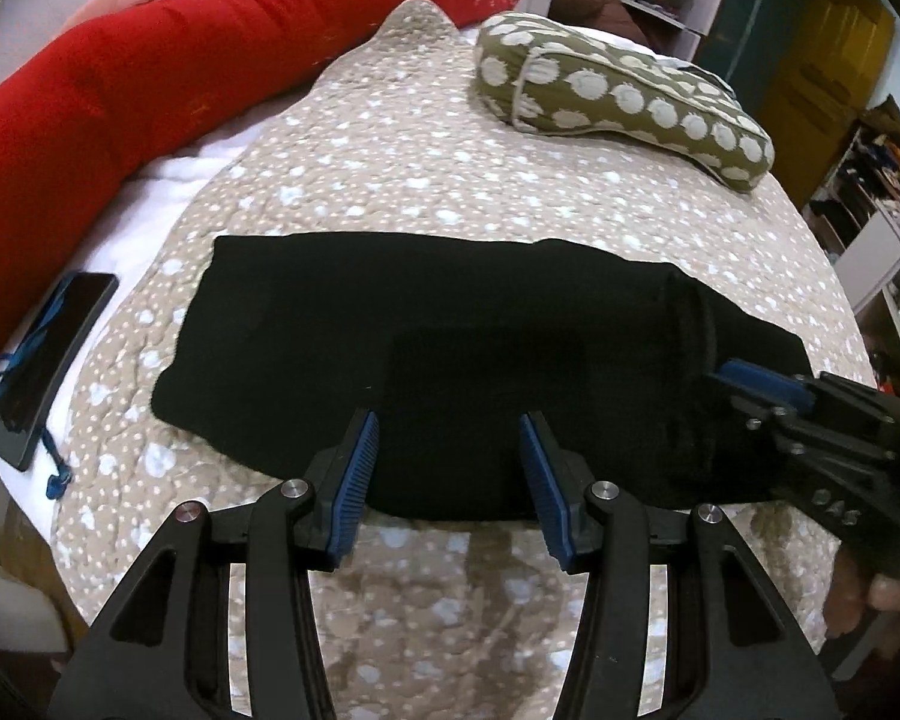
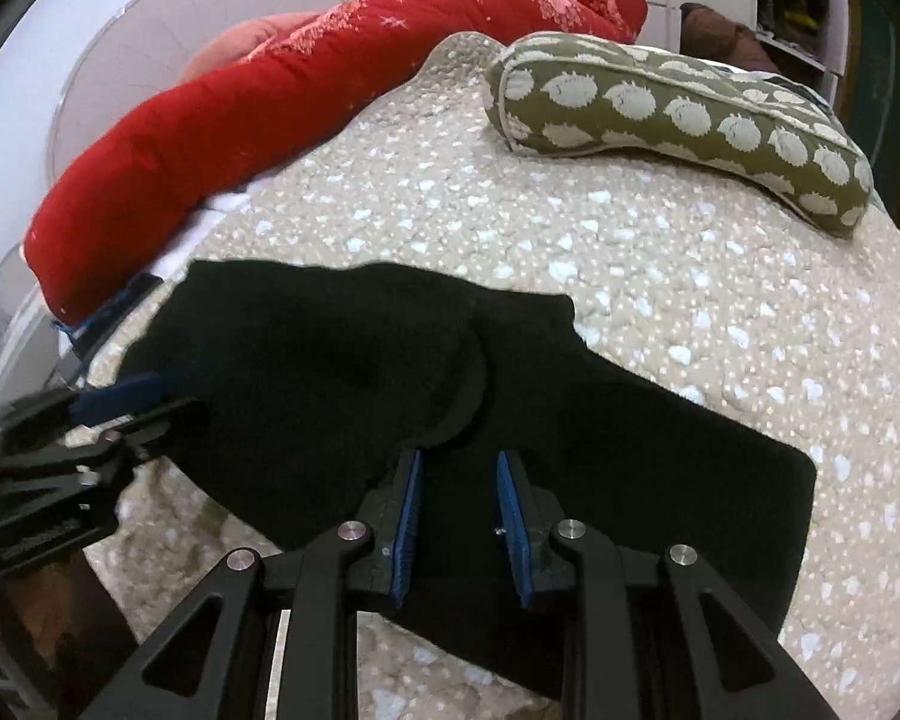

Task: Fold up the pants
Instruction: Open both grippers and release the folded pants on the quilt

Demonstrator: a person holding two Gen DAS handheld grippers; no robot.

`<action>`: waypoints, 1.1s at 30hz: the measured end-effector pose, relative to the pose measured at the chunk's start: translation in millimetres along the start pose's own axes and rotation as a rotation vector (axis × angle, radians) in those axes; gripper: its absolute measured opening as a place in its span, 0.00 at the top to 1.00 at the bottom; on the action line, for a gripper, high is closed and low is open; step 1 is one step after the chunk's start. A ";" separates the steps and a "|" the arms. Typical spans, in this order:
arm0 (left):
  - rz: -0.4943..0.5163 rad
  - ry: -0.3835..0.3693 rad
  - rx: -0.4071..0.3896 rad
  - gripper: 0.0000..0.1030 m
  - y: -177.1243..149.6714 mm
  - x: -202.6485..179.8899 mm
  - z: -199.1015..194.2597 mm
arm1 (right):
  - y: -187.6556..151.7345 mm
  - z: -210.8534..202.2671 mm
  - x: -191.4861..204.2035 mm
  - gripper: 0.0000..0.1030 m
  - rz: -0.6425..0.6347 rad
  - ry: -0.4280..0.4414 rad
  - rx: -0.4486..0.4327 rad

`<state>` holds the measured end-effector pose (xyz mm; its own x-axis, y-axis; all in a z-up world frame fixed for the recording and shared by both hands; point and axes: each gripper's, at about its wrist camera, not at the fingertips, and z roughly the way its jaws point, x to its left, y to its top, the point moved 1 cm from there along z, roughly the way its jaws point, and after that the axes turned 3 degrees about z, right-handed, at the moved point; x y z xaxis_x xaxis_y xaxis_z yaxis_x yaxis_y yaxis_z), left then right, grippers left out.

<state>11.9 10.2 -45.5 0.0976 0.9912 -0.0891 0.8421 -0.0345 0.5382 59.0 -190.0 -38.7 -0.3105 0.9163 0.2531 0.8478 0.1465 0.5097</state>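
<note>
Both the left gripper (image 1: pixel 450 468) and right gripper (image 2: pixel 459 510) hover with fingers spread and empty over the near edge of the black pants (image 1: pixel 426 348), folded flat mid-quilt (image 1: pixel 390 180), with bare quilt between them and the olive pillow (image 1: pixel 624 96).

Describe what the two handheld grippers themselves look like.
Both are alike: the left gripper and the right gripper have matte black angular frames with triangular cut-outs, silver round pivot bolts, and flat fingers faced with ribbed blue pads. Pale raised lettering runs along the right gripper's side, too blurred to read.
</note>
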 end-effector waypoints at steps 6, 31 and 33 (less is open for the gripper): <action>-0.019 -0.007 0.003 0.52 -1.1 7.0 -0.3 | -3.0 14.9 7.3 0.74 -0.028 -0.012 0.036; -0.383 -0.093 -0.001 0.37 -34.9 112.5 -15.6 | 72.1 58.5 119.0 0.54 -0.268 0.172 0.006; -0.391 -0.116 -0.014 0.36 -29.6 111.1 -8.8 | 83.3 71.7 128.4 0.54 -0.275 0.169 0.016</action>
<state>-6.9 122.5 -64.0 -0.1691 0.9083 -0.3827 0.8202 0.3450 0.4563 120.6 -33.5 -22.7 -0.5948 0.7669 0.2411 0.7284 0.3871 0.5654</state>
